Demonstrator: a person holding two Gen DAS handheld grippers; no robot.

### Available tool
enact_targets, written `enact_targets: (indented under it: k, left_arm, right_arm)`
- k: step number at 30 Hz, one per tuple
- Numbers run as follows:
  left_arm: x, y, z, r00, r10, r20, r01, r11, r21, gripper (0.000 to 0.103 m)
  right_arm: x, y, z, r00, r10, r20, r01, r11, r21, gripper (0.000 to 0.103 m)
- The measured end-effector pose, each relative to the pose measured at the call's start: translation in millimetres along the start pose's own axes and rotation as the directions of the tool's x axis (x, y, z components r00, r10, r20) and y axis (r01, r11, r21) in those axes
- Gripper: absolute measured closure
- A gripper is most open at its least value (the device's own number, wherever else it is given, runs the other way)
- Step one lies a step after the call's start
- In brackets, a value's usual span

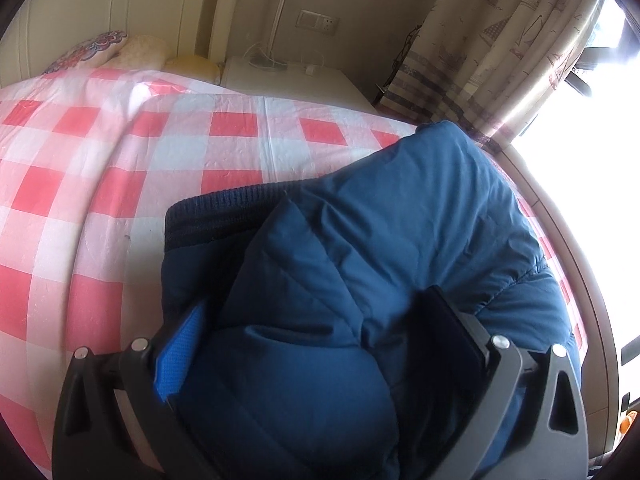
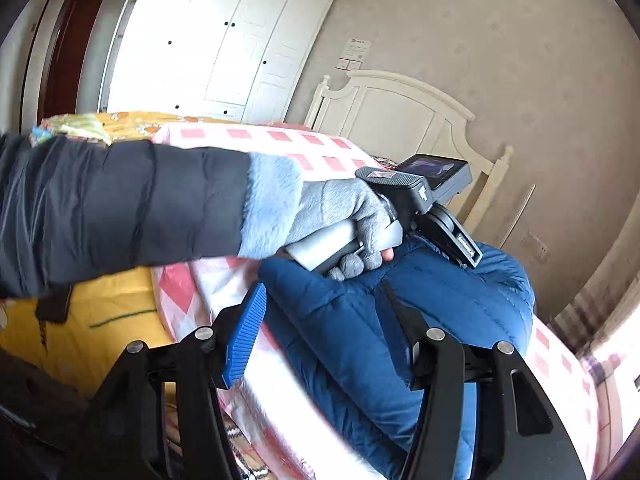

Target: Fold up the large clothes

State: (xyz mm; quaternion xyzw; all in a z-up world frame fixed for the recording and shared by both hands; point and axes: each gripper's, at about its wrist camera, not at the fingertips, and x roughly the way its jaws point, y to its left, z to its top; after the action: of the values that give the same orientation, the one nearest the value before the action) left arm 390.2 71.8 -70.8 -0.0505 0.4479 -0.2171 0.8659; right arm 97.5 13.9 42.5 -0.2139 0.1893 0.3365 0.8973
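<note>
Left gripper (image 1: pixel 320 344) jaws spread wide around a puffy fold of the blue jacket (image 1: pixel 360 240) – pads not pressing it. Right gripper (image 2: pixel 328 328) half open, holding nothing. The jacket lies bunched on the red-checked bed (image 1: pixel 120 152), near its right edge.

No words or numbers can be read here. A small white paper (image 2: pixel 359 49) hangs on the wall by the wardrobe, and its print is too tiny to read. The black camera mount (image 2: pixel 464 245) on the left gripper has a small white mark, but it is blurred. The yellow sheet (image 2: pixel 80 320) has dark marks like letters, cut off and not clear.
</note>
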Motion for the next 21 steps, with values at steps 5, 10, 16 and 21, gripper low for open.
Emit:
enact_targets:
  k: [5, 10, 16, 21]
  left_arm:
    - [-1, 0, 0, 1.0, -0.003, -0.001, 0.003, 1.0, 0.005, 0.001]
    - [-5, -3, -2, 1.0, 0.005, 0.027, -0.006, 1.0, 0.023, 0.001]
    - [-11, -10, -5, 0.994, 0.083, 0.069, -0.085, 0.996, 0.035, 0.001]
    - [-16, -13, -7, 0.983, 0.149, 0.11, -0.153, 0.988, 0.03, 0.001]
  right_arm:
    - [53, 11, 27, 0.993, 0.032, -0.117, -0.031, 0.999, 0.013, 0.056]
    - [97, 57, -6, 0.966, -0.152, -0.208, 0.099, 0.965, -0.243, 0.053]
    - [57, 3, 30, 0.971, 0.119, -0.206, -0.12, 0.993, 0.004, 0.053]
    - [12, -106, 54, 0.997, 0.074, -0.003, -0.071, 0.972, 0.223, 0.053]
